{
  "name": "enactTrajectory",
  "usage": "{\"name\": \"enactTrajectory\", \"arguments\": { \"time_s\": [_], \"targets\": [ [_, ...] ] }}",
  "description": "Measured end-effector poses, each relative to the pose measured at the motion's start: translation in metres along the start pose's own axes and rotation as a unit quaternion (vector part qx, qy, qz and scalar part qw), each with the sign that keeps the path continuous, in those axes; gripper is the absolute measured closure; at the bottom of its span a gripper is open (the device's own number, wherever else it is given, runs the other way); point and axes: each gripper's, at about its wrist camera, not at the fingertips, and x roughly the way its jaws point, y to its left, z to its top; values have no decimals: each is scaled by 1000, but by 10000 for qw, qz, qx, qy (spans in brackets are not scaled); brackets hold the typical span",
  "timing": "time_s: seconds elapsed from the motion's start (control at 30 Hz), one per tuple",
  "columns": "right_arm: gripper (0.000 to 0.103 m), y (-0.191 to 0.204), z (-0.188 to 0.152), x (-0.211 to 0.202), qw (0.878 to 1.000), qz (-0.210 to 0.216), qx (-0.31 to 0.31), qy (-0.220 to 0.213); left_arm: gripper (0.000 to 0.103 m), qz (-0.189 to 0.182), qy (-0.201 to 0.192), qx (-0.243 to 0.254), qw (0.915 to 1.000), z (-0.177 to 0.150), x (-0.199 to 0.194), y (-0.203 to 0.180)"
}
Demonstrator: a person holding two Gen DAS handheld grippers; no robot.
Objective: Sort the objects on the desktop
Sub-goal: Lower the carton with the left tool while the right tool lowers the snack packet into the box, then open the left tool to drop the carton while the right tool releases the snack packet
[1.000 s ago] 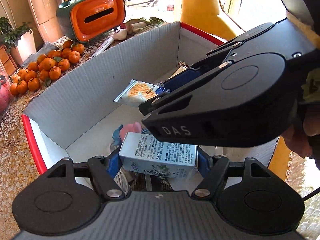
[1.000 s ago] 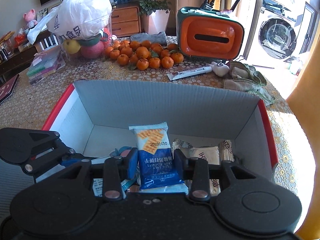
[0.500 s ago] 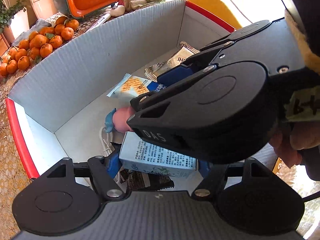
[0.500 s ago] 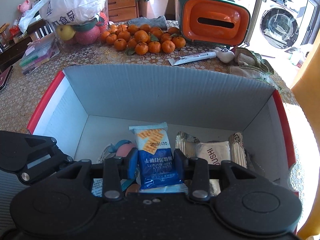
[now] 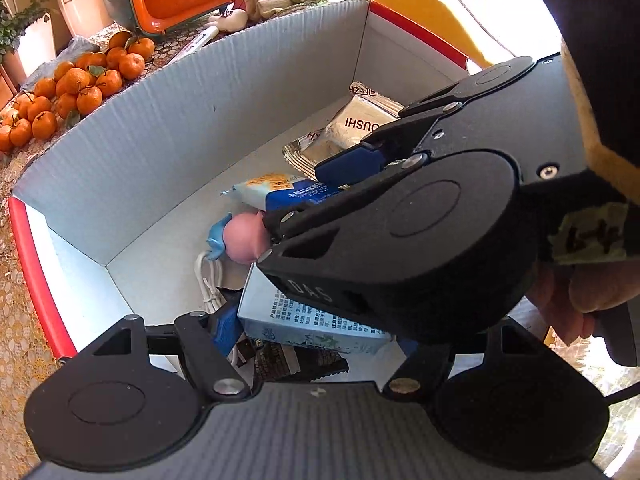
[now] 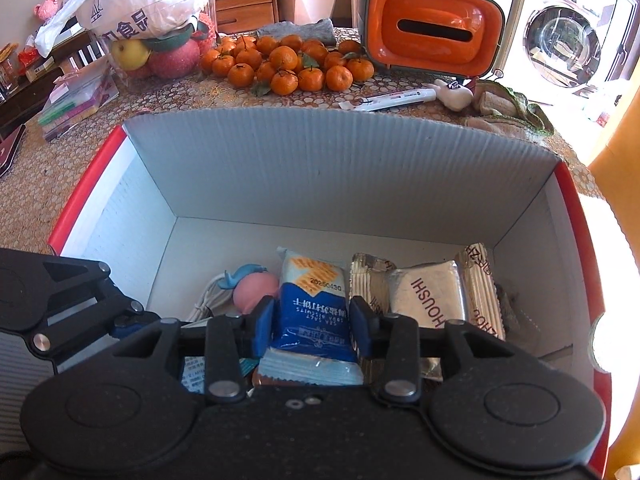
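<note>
Both grippers have dropped deeper into the red-edged box (image 6: 344, 176) over the last second, so release looks close. The right gripper (image 6: 312, 318) stays clamped on a blue cracker packet (image 6: 310, 300), and the left gripper (image 5: 316, 330) on a pale blue carton (image 5: 304, 318), both low over the 2 or 3 items already inside.

Most of the milk carton (image 5: 308, 320) behind the right gripper (image 5: 320, 196); dark packet (image 5: 296, 360) beneath, print unreadable
</note>
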Motion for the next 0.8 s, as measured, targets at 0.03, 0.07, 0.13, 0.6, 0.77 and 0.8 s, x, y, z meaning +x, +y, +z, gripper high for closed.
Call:
{"name": "enactTrajectory", "arguments": {
  "time_s": [0.03, 0.07, 0.13, 0.6, 0.77, 0.8],
  "targets": [
    [59, 0, 0, -1, 10000, -6, 7, -7, 30, 8, -20, 22, 10000, 0, -1, -1],
    [57, -1, 0, -2, 10000, -17, 23, -17, 30, 32, -49, 37, 10000, -1, -2, -1],
    [54, -2, 0, -5, 10000, -3, 39, -36, 30, 77, -112, 60, 9999, -2, -4, -2],
    [51, 1, 0, -45, 9995, -105, 61, -298, 28, 243, -505, -46, 9984, -10, -42, -6],
    [51, 4, -3, -64, 9990, -143, 21, -415, 28, 280, -644, -7, 9975, -14, -60, -13],
    [51, 6, -3, -68, 9989, -168, 11, -437, 28, 297, -672, -4, 9973, -15, -63, -14]
  ]
}}
